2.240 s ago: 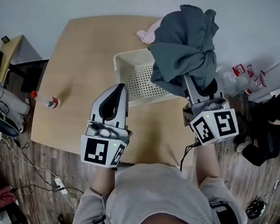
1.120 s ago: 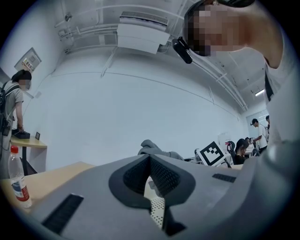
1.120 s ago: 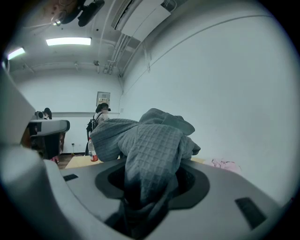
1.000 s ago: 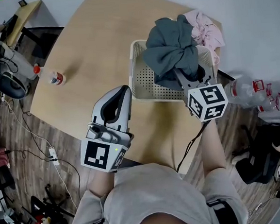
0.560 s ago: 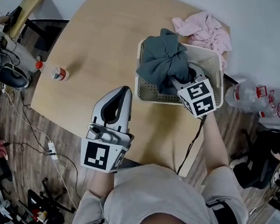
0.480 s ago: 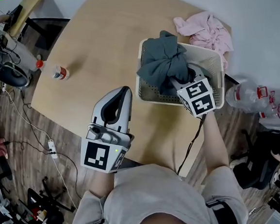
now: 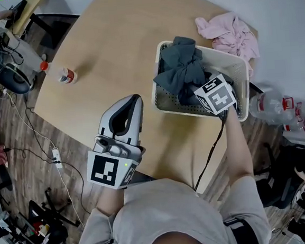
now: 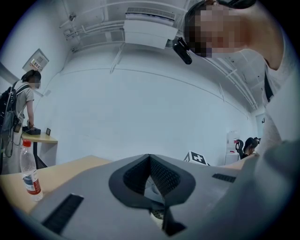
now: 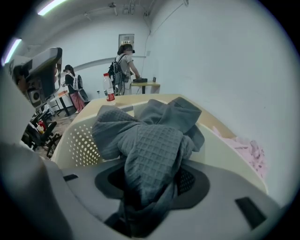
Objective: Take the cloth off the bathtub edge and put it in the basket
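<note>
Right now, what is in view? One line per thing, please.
table: one, light wood, under the basket
basket: one, cream, perforated, on the table's right side
grey cloth: one, grey, bunched in the basket
pink cloth: one, pink, on the table beyond the basket
bottle: one, clear with a red cap, near the table's left edge
large bottles: count unclear, clear with red fittings, on the floor at right
left gripper: one, grey, jaws together, empty, beside the basket
right gripper: one, grey, in the basket, shut on the grey cloth
</note>
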### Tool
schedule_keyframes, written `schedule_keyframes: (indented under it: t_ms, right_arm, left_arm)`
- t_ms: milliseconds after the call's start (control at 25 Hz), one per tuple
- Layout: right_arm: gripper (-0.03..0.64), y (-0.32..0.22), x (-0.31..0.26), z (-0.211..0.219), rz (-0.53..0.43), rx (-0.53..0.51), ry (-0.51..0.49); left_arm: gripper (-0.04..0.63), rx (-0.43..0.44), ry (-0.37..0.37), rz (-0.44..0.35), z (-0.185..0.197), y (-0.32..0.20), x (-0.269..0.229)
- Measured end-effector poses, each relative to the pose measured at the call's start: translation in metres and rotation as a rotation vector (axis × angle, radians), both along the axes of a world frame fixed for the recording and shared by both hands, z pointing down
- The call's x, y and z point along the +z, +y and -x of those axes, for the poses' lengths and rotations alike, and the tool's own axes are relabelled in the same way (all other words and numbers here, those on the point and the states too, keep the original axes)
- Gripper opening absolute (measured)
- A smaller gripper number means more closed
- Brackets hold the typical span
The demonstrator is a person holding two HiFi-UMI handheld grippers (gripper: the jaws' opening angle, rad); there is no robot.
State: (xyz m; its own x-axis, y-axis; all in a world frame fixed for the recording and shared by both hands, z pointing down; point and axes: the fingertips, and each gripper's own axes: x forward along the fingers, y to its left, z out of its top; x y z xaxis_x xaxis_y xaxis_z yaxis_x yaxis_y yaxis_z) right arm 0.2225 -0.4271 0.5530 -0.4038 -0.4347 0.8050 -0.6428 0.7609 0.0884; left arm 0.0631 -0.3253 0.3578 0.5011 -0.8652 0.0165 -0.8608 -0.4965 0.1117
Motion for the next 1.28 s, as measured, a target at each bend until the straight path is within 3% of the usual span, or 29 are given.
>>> schedule_keyframes:
  t_ms: [280,560,960,1160,1280]
  right_arm:
    - [0.215,0.002,0.031,0.006,0.064,-0.067,0.104]
    - [0.218,0.003,0.039,0.008,0.1,-0.066,0.097]
    - [0.264,0.011,0.019,0.001,0.069,-0.078,0.06]
    - [0.261,0.016,-0.02,0.0,-0.002,-0.022,-0.078]
    - [0.136,0.018,-0.049,0.0,-0.059,0.052,-0.197]
  left_arm:
    - [-0.003,-0.011,-0.006,0.013,0.007,-0.003,0.004]
    - [-0.003,-0.006,-0.005,0.014,0.005,-0.002,0.006]
    - [-0.003,-0.021,-0.006,-0.013,0.009,0.009,-0.005]
    - [-0.003,0.014,0.003,-0.041,0.001,0.016,-0.014]
    - [-0.003,0.034,0.011,-0.058,-0.003,0.021,-0.021]
